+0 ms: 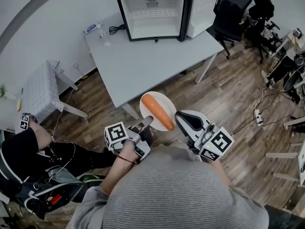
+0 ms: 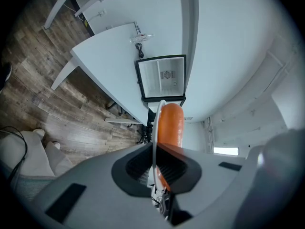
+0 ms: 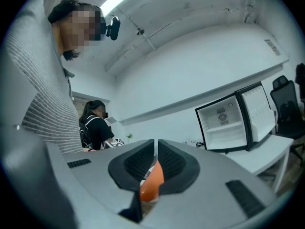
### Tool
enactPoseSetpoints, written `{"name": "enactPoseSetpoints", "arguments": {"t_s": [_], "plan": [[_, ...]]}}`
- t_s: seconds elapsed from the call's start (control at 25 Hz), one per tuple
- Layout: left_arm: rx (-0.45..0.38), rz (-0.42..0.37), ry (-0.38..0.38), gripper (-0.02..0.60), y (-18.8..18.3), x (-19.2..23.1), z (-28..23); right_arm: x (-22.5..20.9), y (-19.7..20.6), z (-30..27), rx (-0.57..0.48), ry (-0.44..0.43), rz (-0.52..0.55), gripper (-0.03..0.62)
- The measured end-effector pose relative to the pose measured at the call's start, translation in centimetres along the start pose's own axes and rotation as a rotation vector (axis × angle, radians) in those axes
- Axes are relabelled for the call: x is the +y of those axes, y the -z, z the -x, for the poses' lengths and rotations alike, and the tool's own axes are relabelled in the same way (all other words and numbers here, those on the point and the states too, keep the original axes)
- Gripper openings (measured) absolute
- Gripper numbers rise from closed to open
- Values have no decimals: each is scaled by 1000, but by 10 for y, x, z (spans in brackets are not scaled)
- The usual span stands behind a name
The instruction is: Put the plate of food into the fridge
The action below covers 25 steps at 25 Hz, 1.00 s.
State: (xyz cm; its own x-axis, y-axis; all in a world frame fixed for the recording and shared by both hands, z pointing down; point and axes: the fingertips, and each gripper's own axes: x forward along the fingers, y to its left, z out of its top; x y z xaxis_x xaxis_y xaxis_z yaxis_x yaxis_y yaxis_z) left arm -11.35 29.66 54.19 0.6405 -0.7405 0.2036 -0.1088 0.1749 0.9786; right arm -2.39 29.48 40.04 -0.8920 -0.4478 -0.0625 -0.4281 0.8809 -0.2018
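Note:
A white plate carries a long orange piece of food, held in the air above the wooden floor in front of the table. My left gripper is shut on the plate's near rim; in the left gripper view the rim runs edge-on between the jaws with the food beside it. My right gripper sits at the plate's right edge, jaws almost together, nothing visibly clamped, the food showing below them. The small black fridge stands open and empty on the table.
The grey table stands between me and the fridge, its door swung to the right. Black office chairs are at the back right, a white stool at left. Another person sits close on my left.

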Motion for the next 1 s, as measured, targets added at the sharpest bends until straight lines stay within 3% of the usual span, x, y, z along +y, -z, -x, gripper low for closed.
{"name": "enactPoseSetpoints", "arguments": {"t_s": [0.6, 1.0], "plan": [[-11, 34, 13, 25, -15, 2, 3, -13, 0, -17, 4, 33, 0, 15], [-41, 31, -15, 25, -39, 1, -26, -64, -7, -34, 0, 18, 0, 15]]}}
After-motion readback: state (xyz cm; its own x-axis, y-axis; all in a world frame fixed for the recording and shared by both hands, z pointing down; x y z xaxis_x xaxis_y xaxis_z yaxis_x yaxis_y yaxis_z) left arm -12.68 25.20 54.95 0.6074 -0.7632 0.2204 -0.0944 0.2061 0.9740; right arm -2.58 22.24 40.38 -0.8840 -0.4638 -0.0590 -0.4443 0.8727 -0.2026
